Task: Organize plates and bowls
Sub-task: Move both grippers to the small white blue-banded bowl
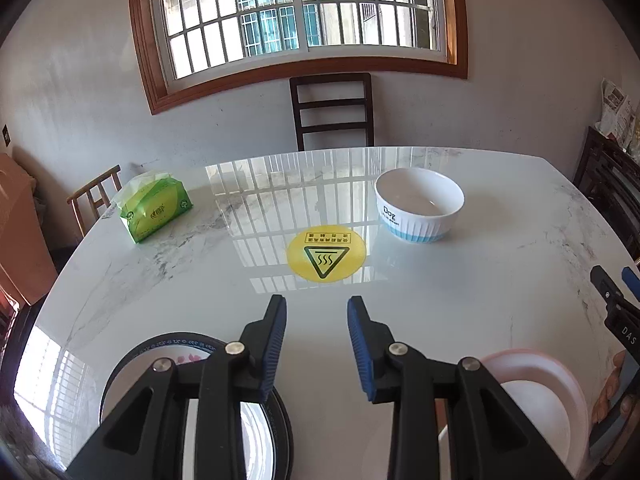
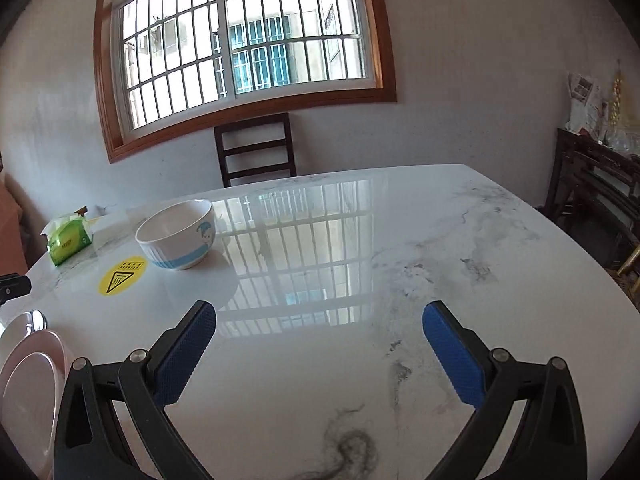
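Observation:
A white bowl with blue stripes (image 1: 420,204) stands on the marble table (image 1: 500,264) at the far right; it also shows in the right wrist view (image 2: 178,234) at far left. A dark-rimmed plate (image 1: 132,364) lies under my left gripper (image 1: 317,306), at its lower left. A pink plate (image 1: 536,392) lies at lower right; it shows in the right wrist view (image 2: 32,380) at the left edge. My left gripper is open and empty above the table. My right gripper (image 2: 319,314) is wide open and empty; it shows in the left wrist view (image 1: 616,280).
A green tissue pack (image 1: 154,208) lies far left. A yellow heat-warning sticker (image 1: 326,258) marks the table's middle. A dark chair (image 1: 332,110) stands behind the table under the window. A wooden chair (image 1: 94,196) is at the left; a dark cabinet (image 2: 596,196) at the right.

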{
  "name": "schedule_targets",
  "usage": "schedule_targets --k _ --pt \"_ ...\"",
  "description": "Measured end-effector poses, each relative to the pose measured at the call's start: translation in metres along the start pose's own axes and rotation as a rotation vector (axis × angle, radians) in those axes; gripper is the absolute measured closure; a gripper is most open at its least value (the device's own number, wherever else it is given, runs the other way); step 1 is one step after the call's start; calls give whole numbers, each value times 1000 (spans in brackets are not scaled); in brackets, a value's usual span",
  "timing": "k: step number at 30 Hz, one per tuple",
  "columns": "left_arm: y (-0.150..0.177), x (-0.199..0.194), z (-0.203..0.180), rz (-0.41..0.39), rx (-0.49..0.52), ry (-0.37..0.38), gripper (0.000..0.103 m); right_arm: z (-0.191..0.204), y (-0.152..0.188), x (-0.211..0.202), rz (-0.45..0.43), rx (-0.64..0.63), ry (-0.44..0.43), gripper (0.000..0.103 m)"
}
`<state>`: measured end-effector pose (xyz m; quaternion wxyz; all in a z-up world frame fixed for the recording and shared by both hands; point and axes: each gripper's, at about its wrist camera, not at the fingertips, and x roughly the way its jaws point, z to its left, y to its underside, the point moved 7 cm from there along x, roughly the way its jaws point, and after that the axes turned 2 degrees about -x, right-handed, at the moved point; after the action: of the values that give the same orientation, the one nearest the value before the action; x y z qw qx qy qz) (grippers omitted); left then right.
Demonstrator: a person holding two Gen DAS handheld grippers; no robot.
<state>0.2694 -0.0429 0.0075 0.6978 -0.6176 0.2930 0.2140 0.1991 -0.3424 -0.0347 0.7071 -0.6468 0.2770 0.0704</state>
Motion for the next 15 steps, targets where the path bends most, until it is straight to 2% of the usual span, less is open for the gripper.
schedule_targets --k 3,5,6,7,9,12,13,15 --pt "-7 3 2 -15 6 -19 70 -12 -1 -4 -13 10 182 0" --pt "-13 4 2 -32 15 -42 69 -12 0 -5 -4 -8 207 0" --pt "-15 6 2 -35 20 -51 66 -9 1 -5 -3 -14 177 0" --pt "-17 7 2 -33 23 -59 56 -5 1 -5 -3 -19 124 0" --pt "-22 12 4 -28 22 -58 47 3 2 -2 14 -12 -7 0" --pt "-29 24 7 8 -21 18 47 5 3 3 35 52 -130 0" --pt "-32 29 9 28 -33 40 47 7 4 6 47 77 -205 0" --pt "-37 36 11 37 -40 68 47 21 5 18 145 107 -349 1"
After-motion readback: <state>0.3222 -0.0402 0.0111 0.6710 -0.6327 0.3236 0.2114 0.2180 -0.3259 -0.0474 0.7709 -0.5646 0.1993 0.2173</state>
